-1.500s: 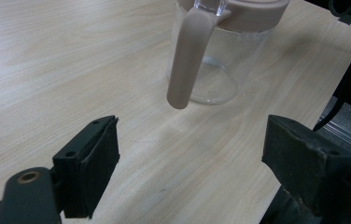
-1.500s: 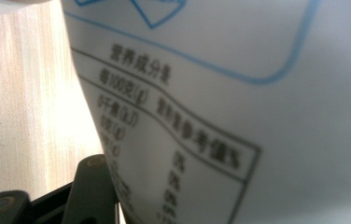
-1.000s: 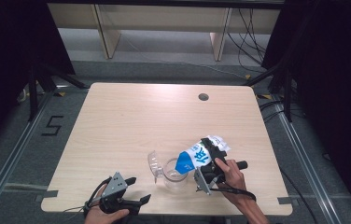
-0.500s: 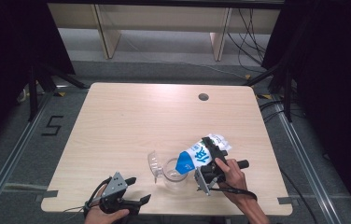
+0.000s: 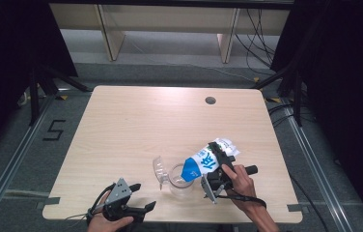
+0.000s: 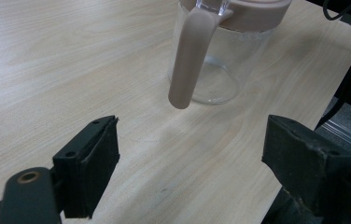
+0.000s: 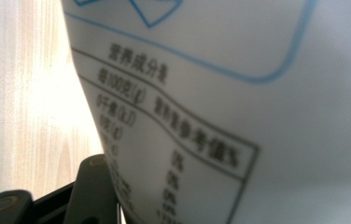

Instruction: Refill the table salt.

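Observation:
A blue and white milk carton [image 5: 207, 160] is tipped over a clear jug [image 5: 178, 180], its top end down at the jug's mouth. My right gripper [image 5: 216, 163] is shut on the carton's body. In the right gripper view the carton's printed side [image 7: 220, 93] is pressed close, with one black jaw at the lower left. The jug's clear lid [image 5: 159, 169] stands flipped open on its left. My left gripper [image 5: 142, 196] rests near the table's front edge, open and holding nothing. Past its wide jaws in the left gripper view stands the jug [image 6: 213, 77] with a taupe handle [image 6: 190, 60].
The wooden table [image 5: 136, 125] has a round hole [image 5: 210, 100] at its back right. Wooden shelving [image 5: 170, 19] stands behind it, with dark curtains on both sides. The floor on the left has a "5" mark [image 5: 54, 129].

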{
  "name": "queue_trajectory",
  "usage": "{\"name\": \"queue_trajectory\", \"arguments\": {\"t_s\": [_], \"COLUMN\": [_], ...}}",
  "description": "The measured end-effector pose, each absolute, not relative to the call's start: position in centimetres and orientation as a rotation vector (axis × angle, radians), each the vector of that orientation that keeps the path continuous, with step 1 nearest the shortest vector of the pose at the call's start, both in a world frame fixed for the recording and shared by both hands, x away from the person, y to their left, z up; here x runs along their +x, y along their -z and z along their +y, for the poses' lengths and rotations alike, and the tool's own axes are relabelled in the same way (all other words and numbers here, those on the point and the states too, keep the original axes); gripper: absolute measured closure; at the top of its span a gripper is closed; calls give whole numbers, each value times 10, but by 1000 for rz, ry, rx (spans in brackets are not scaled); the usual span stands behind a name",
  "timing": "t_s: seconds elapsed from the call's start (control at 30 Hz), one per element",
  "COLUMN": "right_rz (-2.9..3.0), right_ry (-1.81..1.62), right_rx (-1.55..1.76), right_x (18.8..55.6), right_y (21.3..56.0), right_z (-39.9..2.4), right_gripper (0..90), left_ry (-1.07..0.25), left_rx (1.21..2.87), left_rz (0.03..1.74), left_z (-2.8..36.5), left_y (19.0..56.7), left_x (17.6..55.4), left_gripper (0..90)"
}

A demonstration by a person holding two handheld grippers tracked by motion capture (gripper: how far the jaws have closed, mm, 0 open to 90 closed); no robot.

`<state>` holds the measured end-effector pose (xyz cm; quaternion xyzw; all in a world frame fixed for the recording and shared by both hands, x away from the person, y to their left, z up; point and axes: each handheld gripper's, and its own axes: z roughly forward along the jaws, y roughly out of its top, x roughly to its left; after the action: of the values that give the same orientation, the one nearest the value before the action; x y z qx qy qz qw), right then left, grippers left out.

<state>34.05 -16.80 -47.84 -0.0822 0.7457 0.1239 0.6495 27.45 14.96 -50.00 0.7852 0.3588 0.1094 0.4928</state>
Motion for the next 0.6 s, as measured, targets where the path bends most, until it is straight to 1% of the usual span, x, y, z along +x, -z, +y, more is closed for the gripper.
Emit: {"name": "queue_trajectory", "arguments": {"t_s": [0.6], "right_rz": [1673], "right_ry": [-246], "right_rx": [-208], "right_x": [340], "right_y": [477], "right_z": [-168], "right_gripper": [480], "left_ry": [-265], "left_rx": [1904], "left_rz": [872], "left_z": [150], "left_y": [500], "left_x": [275], "left_gripper": [179]}}
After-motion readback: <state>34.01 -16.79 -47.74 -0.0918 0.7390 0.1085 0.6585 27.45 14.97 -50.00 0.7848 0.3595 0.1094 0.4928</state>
